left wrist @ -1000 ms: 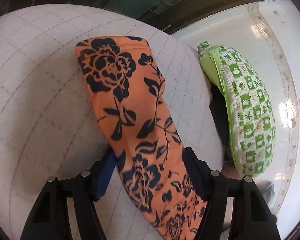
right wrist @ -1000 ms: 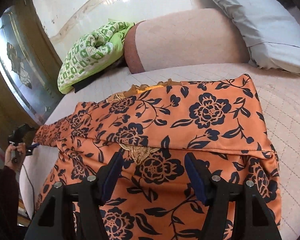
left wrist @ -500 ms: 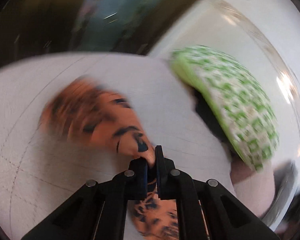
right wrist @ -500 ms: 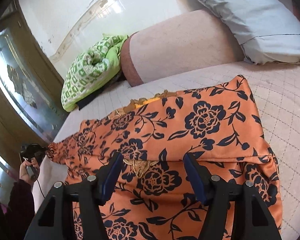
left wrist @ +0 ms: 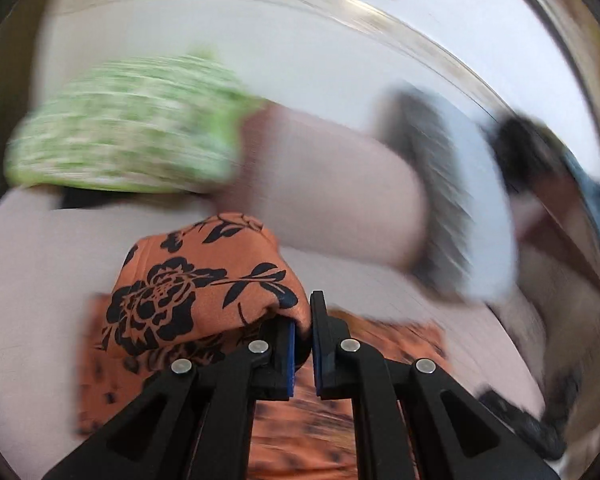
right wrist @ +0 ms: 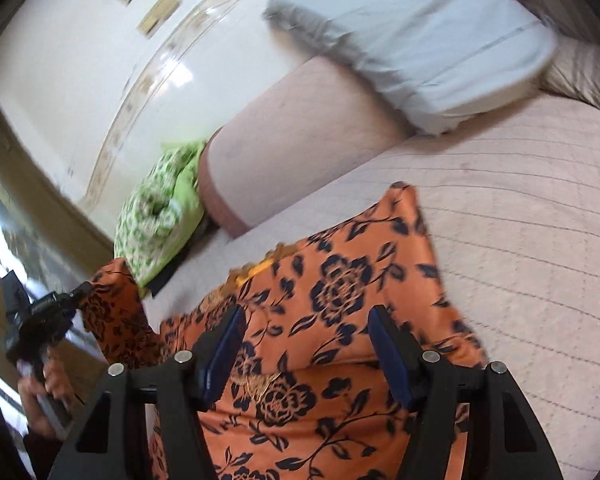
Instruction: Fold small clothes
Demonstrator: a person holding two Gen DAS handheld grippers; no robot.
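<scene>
We're on a pale quilted bed (right wrist: 520,240), orange floral satin garment (right wrist: 340,292) spread out on it. Our left tongs (left wrist: 303,320) are pinched tight on its sleeve end, lifted off left; right tongs (right wrist: 304,344) hang wide open over the body, gripping nothing. Sleeve folds rightward.

Garment (right wrist: 340,292): orange cloth, smooth, faint sheen, dark floral print, gold trim. Bed cover (right wrist: 532,216): quilted matt cloth, stitched grid. Pillow (right wrist: 412,36): pale smooth cloth. Green bundle (right wrist: 156,208): printed cloth. Grippers (right wrist: 304,344) (left wrist: 303,332): matt black plastic, blue pads, shiny metal pins. Wall (right wrist: 72,44): glossy.
</scene>
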